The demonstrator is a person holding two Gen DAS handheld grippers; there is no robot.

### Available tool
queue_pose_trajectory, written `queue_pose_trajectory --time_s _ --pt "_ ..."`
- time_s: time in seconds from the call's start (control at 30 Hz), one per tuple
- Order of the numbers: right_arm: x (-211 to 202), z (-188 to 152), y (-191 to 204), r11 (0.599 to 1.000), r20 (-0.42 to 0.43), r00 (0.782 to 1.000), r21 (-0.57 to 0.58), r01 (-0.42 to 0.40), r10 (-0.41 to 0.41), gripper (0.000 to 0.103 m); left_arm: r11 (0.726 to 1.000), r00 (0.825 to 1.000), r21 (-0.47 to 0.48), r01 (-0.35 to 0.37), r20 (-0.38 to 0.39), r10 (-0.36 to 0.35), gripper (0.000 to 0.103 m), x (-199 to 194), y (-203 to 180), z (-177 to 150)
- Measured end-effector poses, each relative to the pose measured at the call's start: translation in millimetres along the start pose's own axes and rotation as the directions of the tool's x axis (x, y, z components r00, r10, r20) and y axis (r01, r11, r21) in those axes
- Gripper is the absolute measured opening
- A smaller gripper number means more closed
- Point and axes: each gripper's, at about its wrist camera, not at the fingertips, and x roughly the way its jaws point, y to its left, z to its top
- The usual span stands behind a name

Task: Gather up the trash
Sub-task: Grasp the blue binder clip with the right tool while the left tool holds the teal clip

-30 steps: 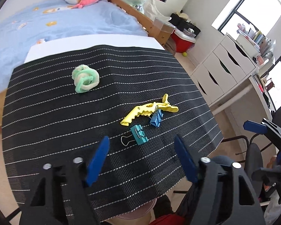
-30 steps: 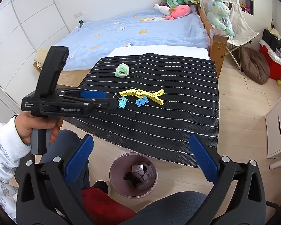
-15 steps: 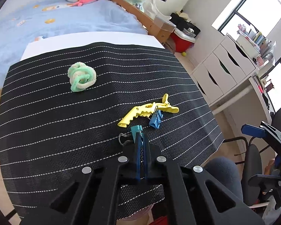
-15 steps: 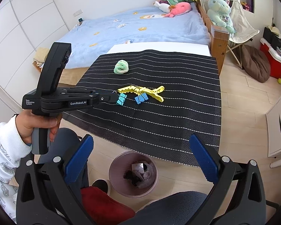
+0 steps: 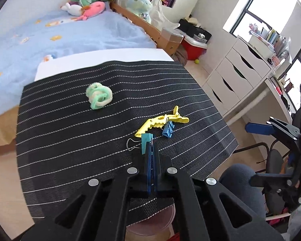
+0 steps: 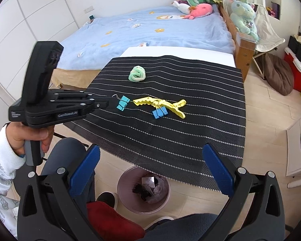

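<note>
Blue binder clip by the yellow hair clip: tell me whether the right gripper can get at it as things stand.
Probably yes. The right gripper is open and holds nothing, and the blue binder clip lies uncovered on the mat, though touching the yellow hair clip; the left gripper sits off to its side.

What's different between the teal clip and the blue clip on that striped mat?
The teal clip is pinched in the left gripper, its jaws shut on it; the blue clip lies free on the mat. The blue clip touches the yellow clip; the teal clip sits apart from it. Both are small binder clips.
</note>
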Motion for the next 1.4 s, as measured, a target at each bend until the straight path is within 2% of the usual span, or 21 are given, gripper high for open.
queue_pose_trajectory --time_s 0.37,0.67,0.87,1.17,1.27,1.4 --pt "41.5 25.2 6.7 0.998 -0.074 0.997 -0.053 -0.021 0.017 0.100 0.999 0.999 0.035 -0.025 0.036 0.024 0.000 -22.6 0.3 -3.4" --pt "83.9 36.9 5.4 0.995 -0.163 0.986 -0.077 -0.057 0.044 0.100 1.000 0.999 0.012 -0.025 0.045 0.025 0.000 -27.7 7.1 -9.1" --pt "101.8 39.6 0.7 0.995 -0.187 0.980 -0.068 -0.077 0.063 0.099 1.000 0.998 0.002 -0.025 0.050 0.025 0.000 -30.5 9.4 -10.3" --pt "116.6 42.8 -2.5 0.995 -0.186 0.982 -0.086 -0.054 0.037 0.086 1.000 0.998 -0.010 -0.024 0.050 0.025 0.000 -31.5 13.2 -14.3" --pt "117.8 44.9 -2.4 0.994 -0.173 0.985 -0.106 -0.036 0.017 0.073 1.000 0.998 -0.013 -0.025 0.049 0.025 0.000 -32.1 15.4 -15.2" --pt "119.3 47.6 -0.6 0.990 -0.165 0.986 -0.138 -0.023 0.000 0.064 1.000 0.998 -0.018 -0.025 0.049 0.026 0.000 -32.5 17.6 -16.0"
